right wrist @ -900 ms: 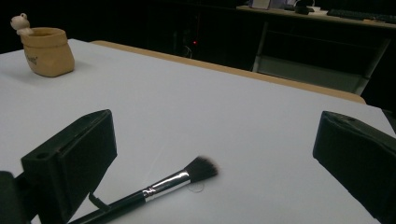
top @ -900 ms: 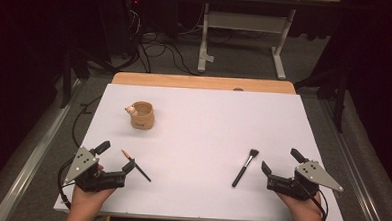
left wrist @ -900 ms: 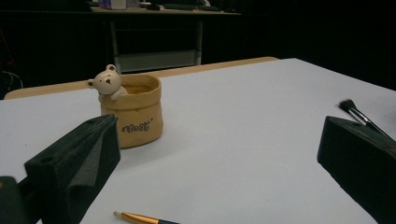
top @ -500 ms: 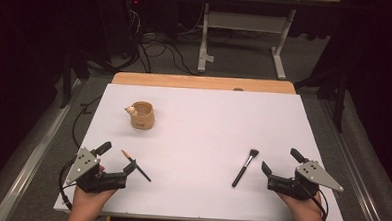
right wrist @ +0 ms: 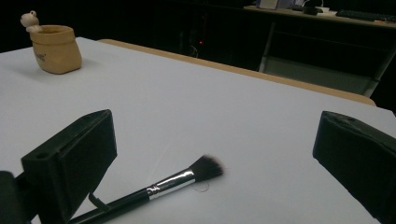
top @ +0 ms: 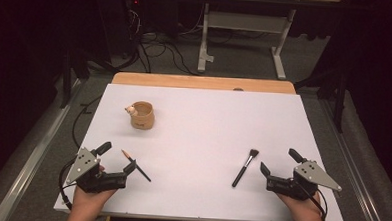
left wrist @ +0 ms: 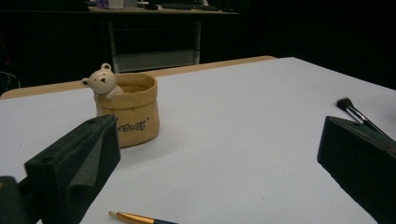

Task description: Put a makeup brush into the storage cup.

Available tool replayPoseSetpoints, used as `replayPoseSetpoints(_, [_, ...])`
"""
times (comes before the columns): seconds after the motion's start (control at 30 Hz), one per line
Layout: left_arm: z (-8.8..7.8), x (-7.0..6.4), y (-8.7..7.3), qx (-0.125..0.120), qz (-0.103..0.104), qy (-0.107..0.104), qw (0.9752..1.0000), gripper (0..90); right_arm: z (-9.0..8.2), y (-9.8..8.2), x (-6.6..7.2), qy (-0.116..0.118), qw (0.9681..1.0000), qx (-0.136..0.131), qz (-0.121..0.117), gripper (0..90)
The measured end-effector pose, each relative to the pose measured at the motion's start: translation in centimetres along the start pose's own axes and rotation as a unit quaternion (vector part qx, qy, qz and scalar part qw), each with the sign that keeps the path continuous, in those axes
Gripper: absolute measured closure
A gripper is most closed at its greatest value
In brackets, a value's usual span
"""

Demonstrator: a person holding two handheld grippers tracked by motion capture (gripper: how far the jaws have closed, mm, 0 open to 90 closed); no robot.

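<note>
A tan fabric-look cup [top: 142, 115] with a small bear figure on its rim stands at the back left of the white table top [top: 209, 116]. A thin brush [top: 135, 164] with a gold ferrule lies at the front left, beside the inner jaw of my left gripper [top: 117, 158], which is open and empty. A black makeup brush [top: 245, 167] lies at the front right, just left of my right gripper [top: 280, 161], also open and empty. In the left gripper view the cup [left wrist: 128, 109] stands ahead between the jaws. In the right gripper view the makeup brush [right wrist: 163, 186] lies low between the jaws.
A wooden strip [top: 200, 82] borders the table's far edge. Beyond it the floor holds cables [top: 156, 48] and a white desk frame [top: 242, 37]. A metal rail [top: 37, 153] runs along the left side of the table.
</note>
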State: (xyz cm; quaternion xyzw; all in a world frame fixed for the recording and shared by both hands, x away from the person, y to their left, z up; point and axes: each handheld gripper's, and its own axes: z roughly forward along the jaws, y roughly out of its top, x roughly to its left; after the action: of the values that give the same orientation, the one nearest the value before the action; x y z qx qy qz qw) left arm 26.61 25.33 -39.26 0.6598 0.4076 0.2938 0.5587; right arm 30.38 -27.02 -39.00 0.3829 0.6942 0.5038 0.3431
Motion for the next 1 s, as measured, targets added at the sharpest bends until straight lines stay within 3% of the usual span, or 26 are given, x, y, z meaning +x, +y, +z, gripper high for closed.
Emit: replayPoseSetpoints(1.0, [0.01,0.39,-0.07,0.009,-0.004,0.008,0.9999,0.1,0.28,-0.28,0.00,0.002,1.0000,0.005,0.001,1.1])
